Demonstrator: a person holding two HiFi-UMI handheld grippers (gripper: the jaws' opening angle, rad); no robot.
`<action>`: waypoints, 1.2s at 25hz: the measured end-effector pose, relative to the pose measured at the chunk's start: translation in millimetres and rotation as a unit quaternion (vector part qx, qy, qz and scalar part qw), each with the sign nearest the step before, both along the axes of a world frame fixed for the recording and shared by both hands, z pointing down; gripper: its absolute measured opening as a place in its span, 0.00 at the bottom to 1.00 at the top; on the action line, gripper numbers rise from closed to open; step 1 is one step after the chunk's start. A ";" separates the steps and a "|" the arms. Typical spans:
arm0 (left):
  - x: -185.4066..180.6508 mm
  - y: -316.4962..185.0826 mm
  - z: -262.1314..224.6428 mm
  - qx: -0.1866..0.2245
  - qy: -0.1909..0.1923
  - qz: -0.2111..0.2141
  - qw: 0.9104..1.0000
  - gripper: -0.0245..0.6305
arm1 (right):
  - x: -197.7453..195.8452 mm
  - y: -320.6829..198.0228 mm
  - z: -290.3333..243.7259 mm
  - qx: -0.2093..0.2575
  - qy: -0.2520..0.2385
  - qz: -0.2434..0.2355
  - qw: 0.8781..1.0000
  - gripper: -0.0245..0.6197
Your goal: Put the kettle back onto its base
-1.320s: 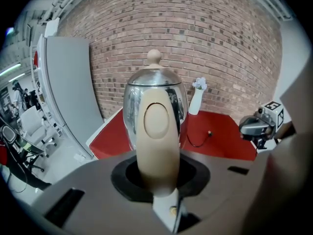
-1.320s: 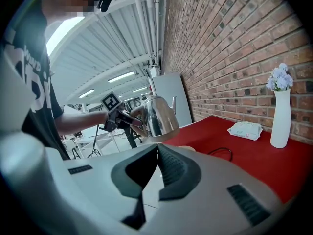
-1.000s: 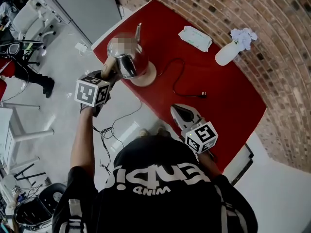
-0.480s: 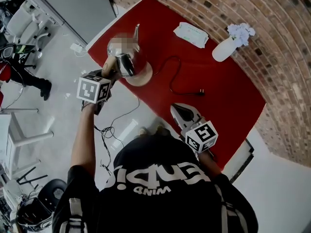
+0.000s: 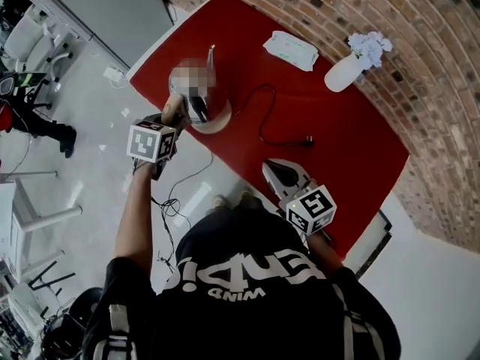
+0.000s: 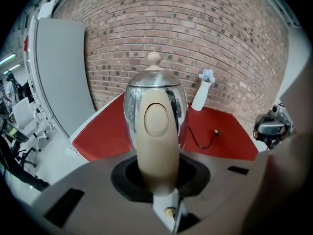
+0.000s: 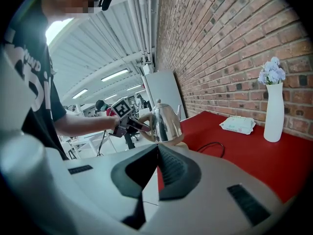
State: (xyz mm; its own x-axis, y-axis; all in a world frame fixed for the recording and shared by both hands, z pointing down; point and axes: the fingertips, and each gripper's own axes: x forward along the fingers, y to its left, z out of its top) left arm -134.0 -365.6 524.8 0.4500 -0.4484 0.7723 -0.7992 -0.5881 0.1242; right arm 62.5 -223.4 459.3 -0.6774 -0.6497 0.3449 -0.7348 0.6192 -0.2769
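Note:
The chrome kettle (image 5: 196, 100) with a beige knob and handle stands upright over its round beige base (image 5: 219, 118) near the left edge of the red table (image 5: 337, 141). Whether it rests fully on the base I cannot tell. My left gripper (image 5: 172, 112) is shut on the kettle's handle (image 6: 156, 131), which fills the gap between the jaws in the left gripper view. In the right gripper view the kettle (image 7: 165, 124) sits low on the base (image 7: 180, 142). My right gripper (image 5: 283, 177) hovers at the table's near edge, shut and holding nothing.
The base's black cord (image 5: 266, 126) trails across the table, its plug lying loose. A white wipes packet (image 5: 290, 49) and a white vase with flowers (image 5: 346, 70) stand by the brick wall. Cables lie on the floor to the left of the table.
The left gripper has lowered the kettle down toward its base. The right gripper has stayed where it was.

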 end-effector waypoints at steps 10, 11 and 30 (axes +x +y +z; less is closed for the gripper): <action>10.4 -2.3 32.1 0.004 -0.007 -0.015 1.000 0.15 | 4.7 -4.1 3.9 -0.009 0.005 -0.005 1.000 0.07; 11.6 -1.3 35.6 0.000 -0.006 -0.014 1.000 0.15 | 5.3 -4.8 3.7 -0.008 0.005 -0.005 1.000 0.07; 11.5 -1.6 49.5 0.013 -0.029 -0.010 0.999 0.15 | 6.1 -9.7 6.7 -0.014 0.005 -0.006 1.000 0.07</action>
